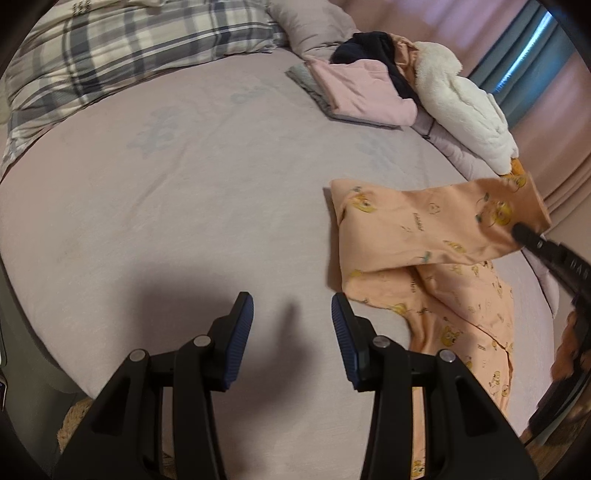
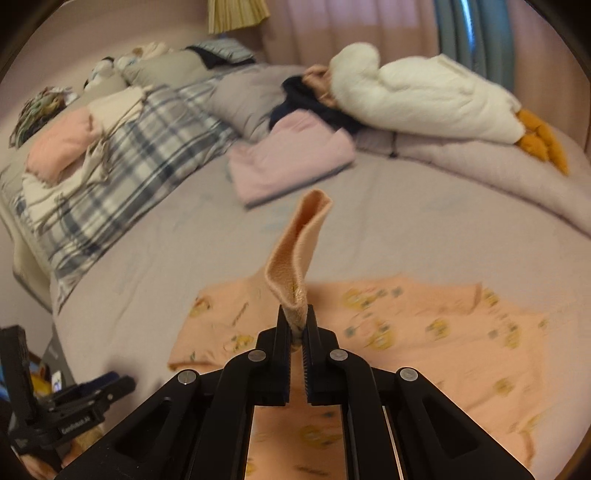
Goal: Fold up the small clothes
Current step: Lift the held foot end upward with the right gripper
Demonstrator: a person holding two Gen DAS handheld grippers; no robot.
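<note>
A small peach garment [image 1: 424,240] printed with yellow bears lies on the lilac bed sheet [image 1: 184,206], partly folded over itself. My right gripper [image 2: 297,314] is shut on the garment's cuff [image 2: 299,254], which stands up above the pads; the rest of the garment [image 2: 406,339] spreads below it. From the left wrist view, the right gripper [image 1: 521,230] reaches in at the right edge and lifts that end off the bed. My left gripper [image 1: 291,306] hovers open over bare sheet, left of the garment, with nothing between its blue pads [image 1: 242,325].
A folded pink garment [image 1: 358,92] on a grey one lies at the back. Behind it are dark clothes [image 1: 373,48], a white plush duck [image 1: 465,107] and a rolled quilt. A plaid duvet [image 1: 110,55] covers the far left. Curtains [image 2: 354,26] hang beyond the bed.
</note>
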